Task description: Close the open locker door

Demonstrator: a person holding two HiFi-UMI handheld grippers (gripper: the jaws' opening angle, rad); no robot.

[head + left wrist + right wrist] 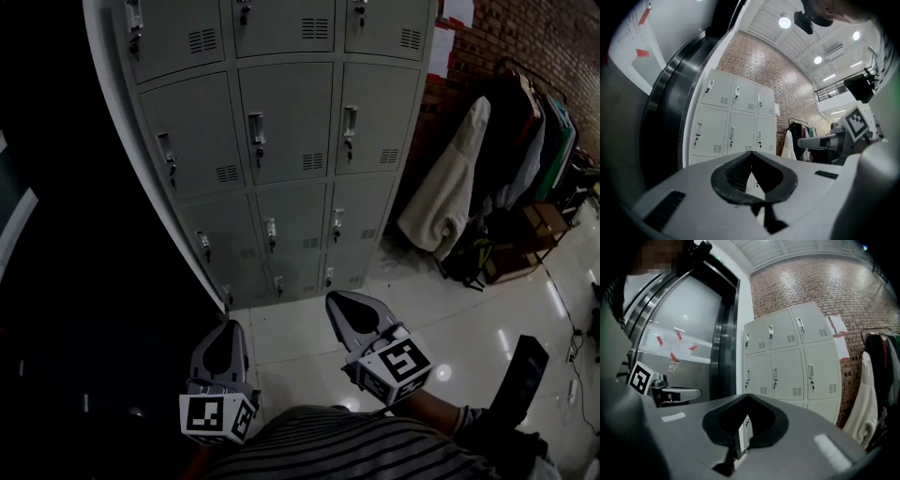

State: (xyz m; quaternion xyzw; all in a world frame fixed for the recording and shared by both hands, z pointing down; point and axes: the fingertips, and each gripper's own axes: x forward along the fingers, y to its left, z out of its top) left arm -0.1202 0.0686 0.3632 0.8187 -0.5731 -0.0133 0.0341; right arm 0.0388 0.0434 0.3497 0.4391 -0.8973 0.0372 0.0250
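Brick wall [525,37] backs grey lockers [281,141]. Left gripper [228,330] and right gripper [337,303] hover over the floor [487,319]. Both are clenched, empty.

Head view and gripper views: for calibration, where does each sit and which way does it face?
Head view: on the head, steeply down at grey metal lockers; shows left hand-held gripper, right hand-held gripper, striped shirt.
Left gripper view: on that gripper, along shut jaws toward lockers; shows right one.
Right gripper view: likewise; shows left one.
All share the lockers.
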